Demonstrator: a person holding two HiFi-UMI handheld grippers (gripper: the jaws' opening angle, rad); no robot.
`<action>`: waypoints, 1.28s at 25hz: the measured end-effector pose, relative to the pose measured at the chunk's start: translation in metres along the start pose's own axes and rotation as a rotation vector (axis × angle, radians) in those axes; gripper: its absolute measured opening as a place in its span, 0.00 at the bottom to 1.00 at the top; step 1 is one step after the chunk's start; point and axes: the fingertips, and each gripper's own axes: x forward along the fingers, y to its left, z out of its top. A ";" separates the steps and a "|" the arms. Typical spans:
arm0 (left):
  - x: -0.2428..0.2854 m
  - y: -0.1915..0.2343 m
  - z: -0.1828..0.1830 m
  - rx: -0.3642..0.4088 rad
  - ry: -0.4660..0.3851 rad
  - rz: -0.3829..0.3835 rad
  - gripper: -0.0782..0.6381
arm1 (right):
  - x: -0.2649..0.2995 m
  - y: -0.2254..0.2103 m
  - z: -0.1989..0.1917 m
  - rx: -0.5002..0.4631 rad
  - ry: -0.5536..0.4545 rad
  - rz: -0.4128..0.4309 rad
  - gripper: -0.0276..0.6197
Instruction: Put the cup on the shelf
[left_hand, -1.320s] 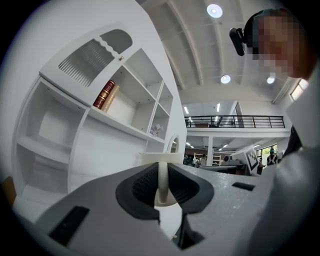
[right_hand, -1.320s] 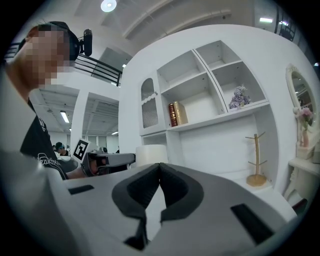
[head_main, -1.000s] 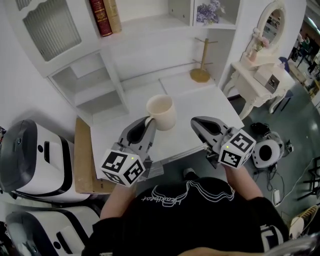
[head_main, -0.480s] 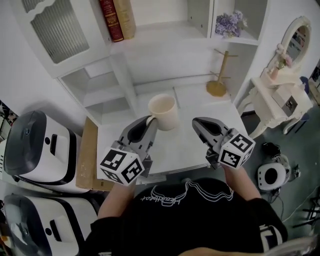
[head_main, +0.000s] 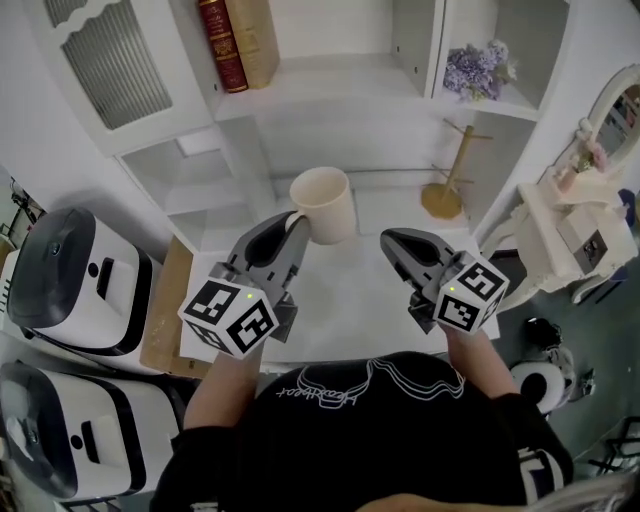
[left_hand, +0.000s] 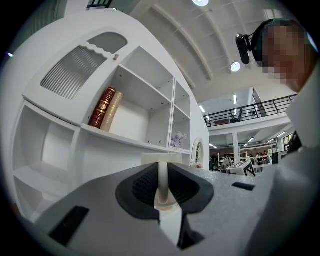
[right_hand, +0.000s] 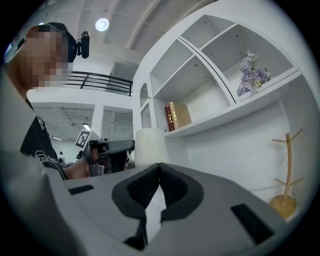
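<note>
A cream cup (head_main: 325, 204) hangs in the air in front of the white shelf unit (head_main: 330, 80), held upright by its handle. My left gripper (head_main: 292, 226) is shut on that handle (left_hand: 162, 182), which runs between the two dark pads in the left gripper view. The cup's body (right_hand: 150, 146) also shows in the right gripper view, left of centre. My right gripper (head_main: 392, 242) hovers to the right of the cup, apart from it, with its jaws shut (right_hand: 159, 167) and nothing between them.
Two books (head_main: 238, 40) lean on the shelf's upper board, and purple flowers (head_main: 478, 70) sit in the right compartment. A wooden mug stand (head_main: 446, 190) rises at the back of the white table (head_main: 350, 290). White machines (head_main: 75, 280) stand on the left, a dressing table (head_main: 565, 225) on the right.
The left gripper has carried the cup up and toward the shelf. The view has tilted up, so more of the shelf shows. The right gripper has kept its place beside the cup.
</note>
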 end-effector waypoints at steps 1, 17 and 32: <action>0.004 0.001 0.005 0.008 -0.007 0.007 0.18 | 0.000 -0.005 0.001 -0.001 -0.001 0.007 0.05; 0.062 0.021 0.082 0.124 -0.083 0.108 0.18 | -0.003 -0.049 0.002 -0.024 0.015 0.101 0.05; 0.114 0.054 0.135 0.182 -0.121 0.139 0.18 | 0.008 -0.068 -0.017 -0.017 0.060 0.136 0.05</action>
